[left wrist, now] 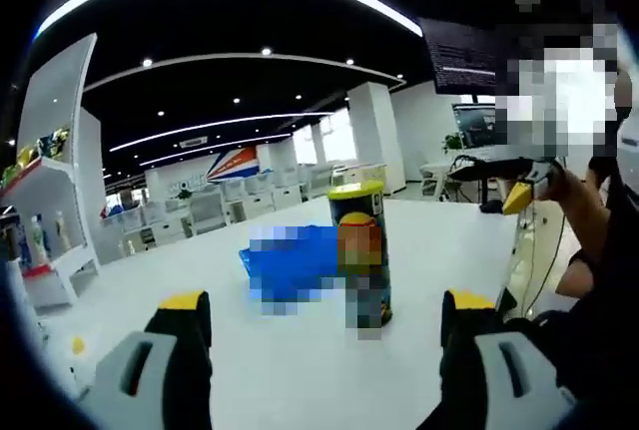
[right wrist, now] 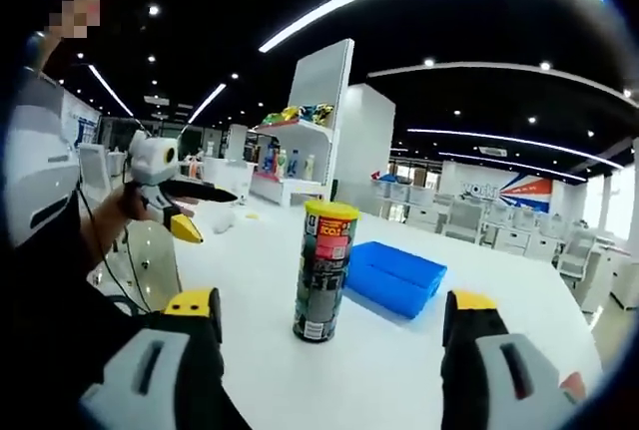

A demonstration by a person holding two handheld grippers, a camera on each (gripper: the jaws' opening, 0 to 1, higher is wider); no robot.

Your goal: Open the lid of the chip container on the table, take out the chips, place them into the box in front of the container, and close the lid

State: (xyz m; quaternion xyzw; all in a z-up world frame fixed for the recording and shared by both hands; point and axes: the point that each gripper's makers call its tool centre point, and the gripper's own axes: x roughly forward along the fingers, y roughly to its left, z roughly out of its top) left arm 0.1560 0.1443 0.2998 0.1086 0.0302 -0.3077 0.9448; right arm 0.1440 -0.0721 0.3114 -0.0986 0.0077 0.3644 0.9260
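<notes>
Standing on the white table, the can is upright, its long axis vertical, yellow lid still seated on top, and the blue box lies flat just beside it on the far side. In the right gripper view the can sits ahead and between the two jaws of the right gripper, a little toward the left jaw, with open table between; the jaws stand wide and hold nothing. In the left gripper view the can also stands ahead between the jaws of the left gripper, nearer the right jaw, those jaws likewise wide and empty. Neither gripper looks clearly nearer; both would approach level, while the lid calls for coming in higher
</notes>
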